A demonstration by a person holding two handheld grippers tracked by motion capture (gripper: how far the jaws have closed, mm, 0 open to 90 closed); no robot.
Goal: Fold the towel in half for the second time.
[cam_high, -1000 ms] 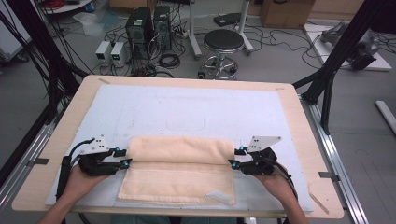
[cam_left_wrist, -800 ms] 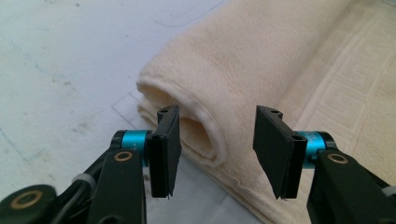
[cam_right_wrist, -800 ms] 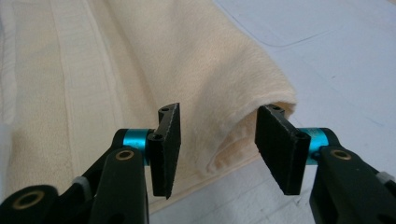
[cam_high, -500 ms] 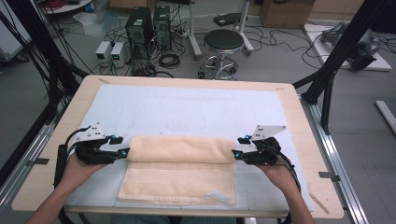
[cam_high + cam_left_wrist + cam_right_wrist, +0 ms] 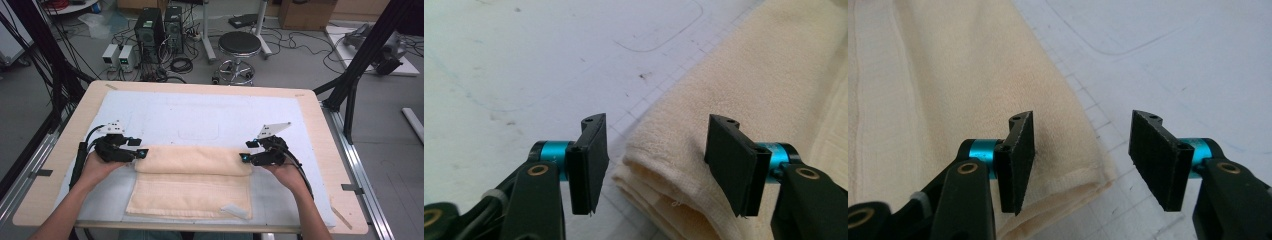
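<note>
The folded towel (image 5: 192, 180) lay on the white mat (image 5: 200, 117) near the table's front edge. The left gripper (image 5: 141, 153) and right gripper (image 5: 243, 158) sat at its two ends, jaws apart and gripping nothing, having just been opening with only the towel's corners between them.

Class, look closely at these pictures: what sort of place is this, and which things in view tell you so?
Most likely a robotics or engineering lab, not a home. Behind the wooden table stand computer towers amid loose cables on a bare floor, bench power supplies and a stool. A person folds a cream towel with a hand-held gripper in each hand.
</note>
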